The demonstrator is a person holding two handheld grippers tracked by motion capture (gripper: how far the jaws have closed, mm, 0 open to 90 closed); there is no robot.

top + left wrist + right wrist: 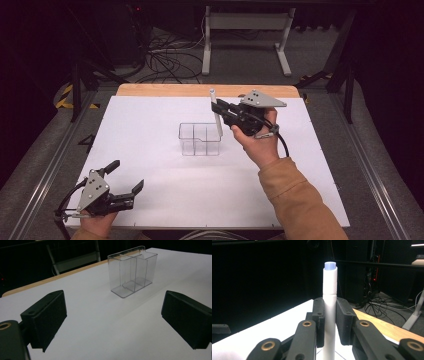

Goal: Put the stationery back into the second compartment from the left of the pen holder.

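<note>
Right gripper (218,107) fingers pinch an upright white marker (216,113) above the clear organiser (200,139). Left gripper (127,176) fingers spread, near-left on table (300,150).

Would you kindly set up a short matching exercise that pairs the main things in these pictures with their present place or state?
Things:
1. left claw
2. right claw
3. white marker
4. clear divided box

Places or states:
A. stands empty on the middle of the white board
B. open, low over the near left corner of the board
C. held upright, its lower end over the box
D. shut on a thin white thing

Pairs: 1-B, 2-D, 3-C, 4-A
</note>
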